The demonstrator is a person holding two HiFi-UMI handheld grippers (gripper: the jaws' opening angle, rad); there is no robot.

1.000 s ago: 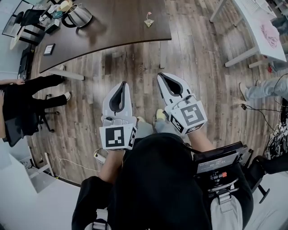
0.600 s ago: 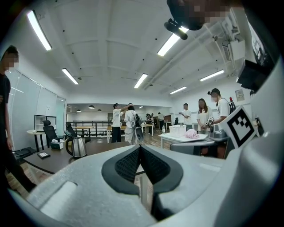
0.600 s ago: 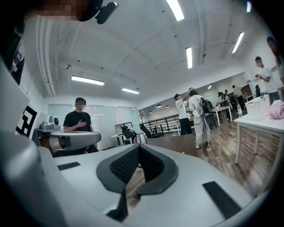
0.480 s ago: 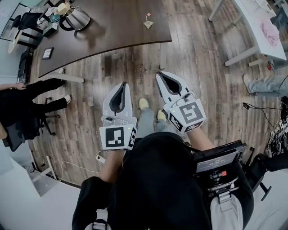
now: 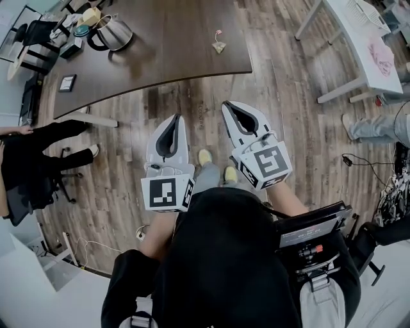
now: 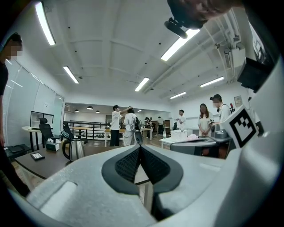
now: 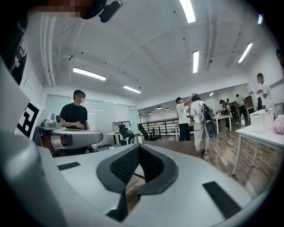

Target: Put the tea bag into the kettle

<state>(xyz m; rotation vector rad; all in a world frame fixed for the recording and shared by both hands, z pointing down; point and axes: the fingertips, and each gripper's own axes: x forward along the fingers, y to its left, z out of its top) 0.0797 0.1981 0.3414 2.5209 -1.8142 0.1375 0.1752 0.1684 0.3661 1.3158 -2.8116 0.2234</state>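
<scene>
A small tea bag [image 5: 220, 45] with a string lies near the right end of the dark wooden table [image 5: 173, 51]. The steel kettle [image 5: 113, 33] with a black handle stands at the table's far left; it also shows in the left gripper view as the kettle [image 6: 73, 149]. My left gripper [image 5: 175, 120] and right gripper [image 5: 227, 107] are both held low over the wooden floor, well short of the table. Both are shut with nothing between the jaws.
Boxes and a cup [image 5: 88, 14] crowd beside the kettle, and a dark tablet [image 5: 67, 82] lies on the table's left. A seated person [image 5: 38, 138] is at the left. A white table [image 5: 359, 38] stands at the right. Several people [image 6: 124, 126] stand farther off.
The table, tea bag and kettle have shifted slightly lower and nearer in the head view as the person steps forward. Both grippers keep their pose.
</scene>
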